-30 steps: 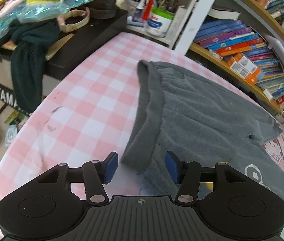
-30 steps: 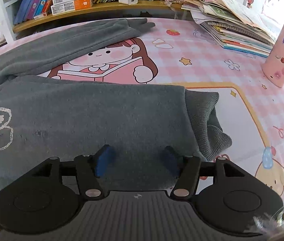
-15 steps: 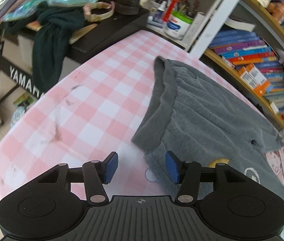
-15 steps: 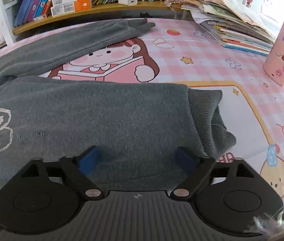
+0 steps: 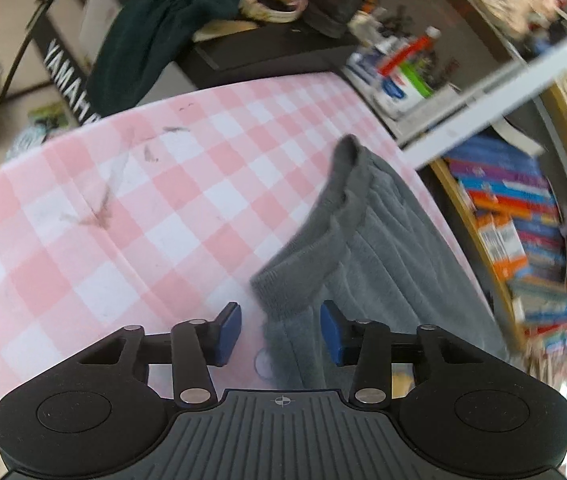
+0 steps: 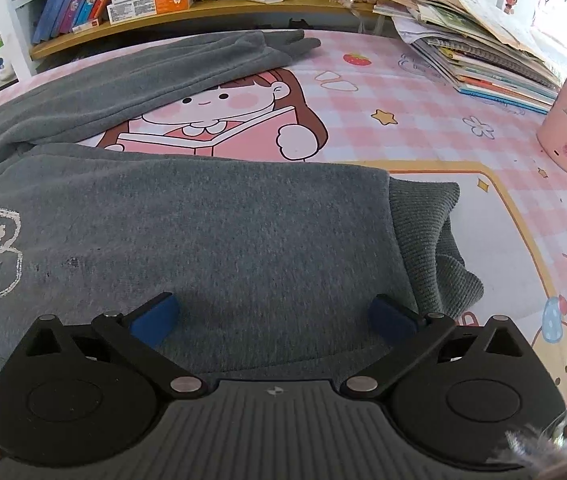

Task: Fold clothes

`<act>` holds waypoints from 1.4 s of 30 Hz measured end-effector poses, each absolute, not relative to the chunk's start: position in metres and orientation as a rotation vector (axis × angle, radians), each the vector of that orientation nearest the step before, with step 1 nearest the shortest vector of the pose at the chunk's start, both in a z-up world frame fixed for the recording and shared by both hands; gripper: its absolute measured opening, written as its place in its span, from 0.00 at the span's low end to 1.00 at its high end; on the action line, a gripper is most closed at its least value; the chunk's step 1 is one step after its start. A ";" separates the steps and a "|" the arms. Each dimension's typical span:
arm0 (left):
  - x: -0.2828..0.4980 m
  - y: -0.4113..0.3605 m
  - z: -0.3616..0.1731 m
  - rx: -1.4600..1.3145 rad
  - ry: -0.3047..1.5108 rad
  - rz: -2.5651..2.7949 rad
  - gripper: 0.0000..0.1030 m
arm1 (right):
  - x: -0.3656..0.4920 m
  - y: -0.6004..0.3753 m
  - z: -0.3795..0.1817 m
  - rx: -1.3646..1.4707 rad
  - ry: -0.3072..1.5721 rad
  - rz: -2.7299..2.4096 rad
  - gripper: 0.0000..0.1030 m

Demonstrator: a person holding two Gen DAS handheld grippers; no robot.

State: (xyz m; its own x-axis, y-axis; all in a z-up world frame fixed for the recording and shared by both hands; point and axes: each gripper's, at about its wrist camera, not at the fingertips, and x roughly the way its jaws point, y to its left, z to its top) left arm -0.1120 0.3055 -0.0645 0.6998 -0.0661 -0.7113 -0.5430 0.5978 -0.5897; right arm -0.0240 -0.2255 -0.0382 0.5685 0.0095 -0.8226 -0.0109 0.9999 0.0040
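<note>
Left wrist view had the left gripper [image 5: 280,328] spread, straddling the ribbed hem corner of the grey sweater [image 5: 383,248] on the pink checked tablecloth [image 5: 155,216]; right wrist view had the right gripper [image 6: 273,318] spread wide above the sweater's folded body.

Grey sweatshirt [image 6: 211,216] matt fleecy cloth, ribbed cuff [image 6: 427,232]; tablecloth [image 5: 131,216] smooth, checked.

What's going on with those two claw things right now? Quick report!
Left gripper open, straddling waistband corner. Right gripper wide open over grey trousers, gripping nothing. Nothing in the way.
</note>
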 end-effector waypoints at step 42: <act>-0.095 0.292 -0.031 -0.542 0.661 0.253 0.17 | -0.062 -0.289 -0.012 0.209 0.855 -0.197 0.27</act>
